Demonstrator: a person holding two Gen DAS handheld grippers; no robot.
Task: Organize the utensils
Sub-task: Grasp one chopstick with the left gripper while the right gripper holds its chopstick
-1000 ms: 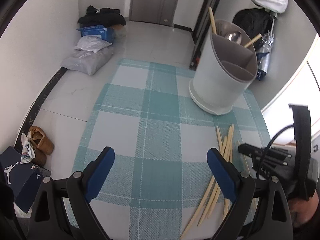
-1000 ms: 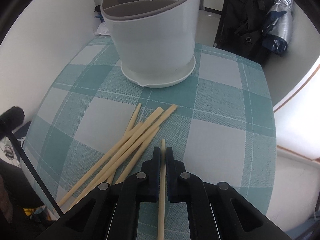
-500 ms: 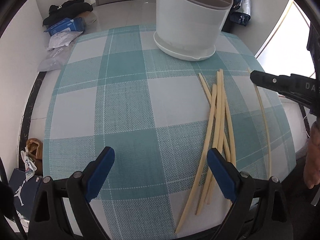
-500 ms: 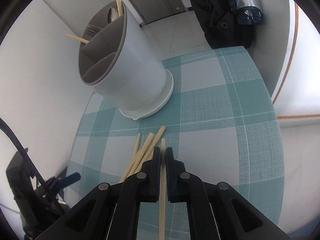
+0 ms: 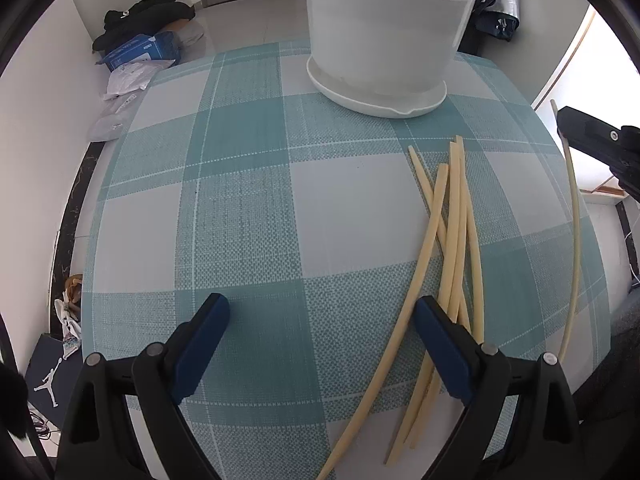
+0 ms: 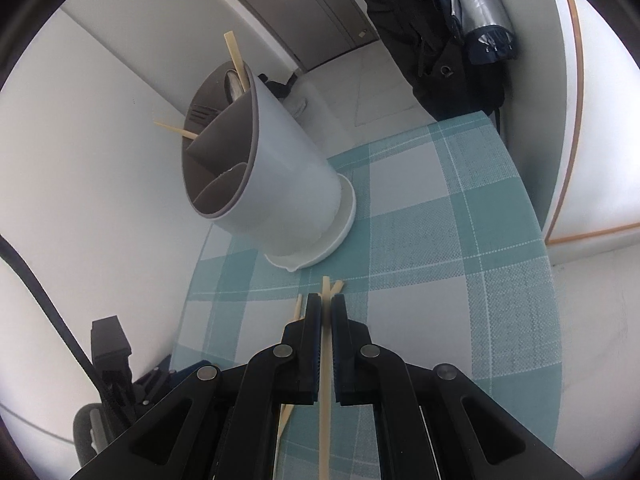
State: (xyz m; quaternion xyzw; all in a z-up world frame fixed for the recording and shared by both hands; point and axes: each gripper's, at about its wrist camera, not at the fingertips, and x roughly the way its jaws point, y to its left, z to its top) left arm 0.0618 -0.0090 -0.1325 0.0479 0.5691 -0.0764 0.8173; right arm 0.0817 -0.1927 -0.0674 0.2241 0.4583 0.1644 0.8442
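- Your left claw (image 5: 320, 344) hangs wide over the bench (image 5: 240, 208), holding nothing.
- Loose chopsticks (image 5: 452, 248) lie by its right finger, ends partly hidden.
- The utensil holder (image 6: 264, 176) hides its compartments' depths.
- Your right claw (image 6: 327, 312) pinches one chopstick (image 6: 325, 400).

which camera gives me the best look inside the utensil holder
The right wrist view: it looks into the utensil holder from above, showing its grey dividers and two chopsticks standing inside. The left wrist view shows only the outer wall and base; the opening is cut off.
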